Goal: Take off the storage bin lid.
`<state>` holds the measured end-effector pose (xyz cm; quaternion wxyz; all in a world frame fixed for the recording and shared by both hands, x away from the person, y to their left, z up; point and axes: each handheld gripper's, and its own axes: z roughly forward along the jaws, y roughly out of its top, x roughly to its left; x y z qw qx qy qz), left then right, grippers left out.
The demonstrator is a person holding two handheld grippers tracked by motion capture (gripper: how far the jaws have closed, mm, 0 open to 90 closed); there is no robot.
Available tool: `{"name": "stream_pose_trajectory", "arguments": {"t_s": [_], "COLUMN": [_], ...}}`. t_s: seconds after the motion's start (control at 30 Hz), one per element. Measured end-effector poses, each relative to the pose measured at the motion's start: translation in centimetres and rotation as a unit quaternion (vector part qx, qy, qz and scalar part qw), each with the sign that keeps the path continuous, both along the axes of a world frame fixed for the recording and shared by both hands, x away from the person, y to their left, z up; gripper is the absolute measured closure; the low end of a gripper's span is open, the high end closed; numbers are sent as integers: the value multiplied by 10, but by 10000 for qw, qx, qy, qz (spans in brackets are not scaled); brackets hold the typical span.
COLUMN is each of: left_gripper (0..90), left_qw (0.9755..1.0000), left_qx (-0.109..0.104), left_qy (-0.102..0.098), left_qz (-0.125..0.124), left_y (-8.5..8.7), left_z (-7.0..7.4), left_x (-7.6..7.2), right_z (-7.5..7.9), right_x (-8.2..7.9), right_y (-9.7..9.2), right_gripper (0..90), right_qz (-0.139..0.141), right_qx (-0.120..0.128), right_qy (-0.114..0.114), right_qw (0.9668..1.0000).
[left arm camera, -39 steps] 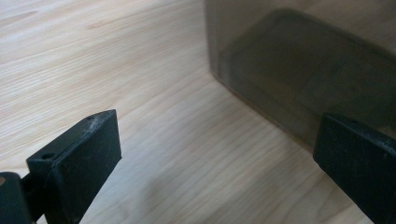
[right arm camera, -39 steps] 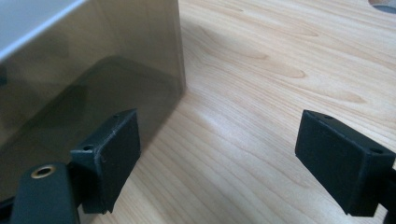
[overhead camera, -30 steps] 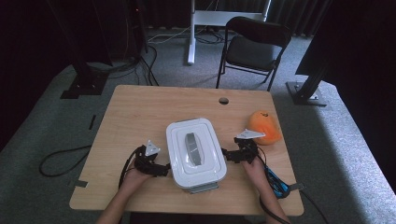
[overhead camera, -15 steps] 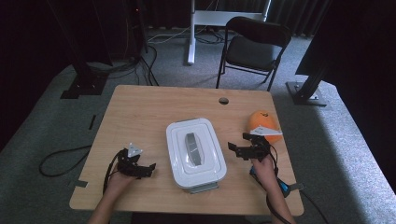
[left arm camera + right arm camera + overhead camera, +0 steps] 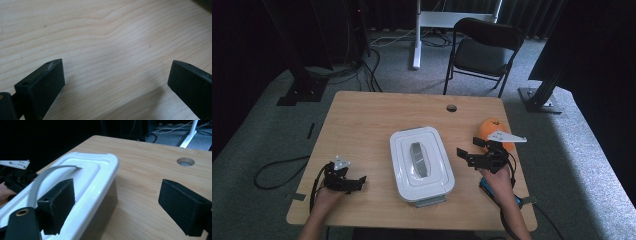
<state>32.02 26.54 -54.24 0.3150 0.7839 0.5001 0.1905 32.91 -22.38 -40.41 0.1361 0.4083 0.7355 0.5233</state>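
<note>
A white lidded container [image 5: 422,162] with a grey handle [image 5: 418,159] lies in the middle of the wooden table [image 5: 362,125]. My left gripper [image 5: 358,183] rests low near the front left corner, apart from the container. Its jaws stand open over bare wood [image 5: 115,82]. My right gripper [image 5: 463,156] hovers just right of the container, open and pointing at its side. In the right gripper view [image 5: 117,205] one jaw overlaps the lid's edge [image 5: 82,185] and the other is over the tabletop, with nothing held. The grey handle [image 5: 42,180] arches across the lid.
An orange round object [image 5: 489,129] sits behind my right hand. A blue item [image 5: 487,187] lies under the right wrist. There is a cable hole [image 5: 451,107] near the far edge. A black chair [image 5: 484,50] stands beyond the table.
Both grippers have drawn away from the container's sides. The left went out toward the front left corner and the right shifted slightly right. The container has not moved.
</note>
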Motion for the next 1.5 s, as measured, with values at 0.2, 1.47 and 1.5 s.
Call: {"name": "stream_pose_trajectory", "arguments": {"t_s": [0.2,1.47,1.5], "left_gripper": [14,0,0], "left_qw": [10000,9997,9997], "left_qx": [-25,159,152], "left_qy": [25,-17,-21], "left_qz": [27,182,181], "left_y": [5,17,17], "left_z": [0,-3,-3], "left_x": [-1,-5,-5], "right_z": [12,0,-1], "right_x": [-11,-13,-13], "right_y": [23,134,135], "right_gripper": [131,229,230], "right_qz": [231,661,674], "right_qx": [-201,-1201,-1199], "right_qy": [-89,425,437], "right_qw": [9995,9896,9895]}}
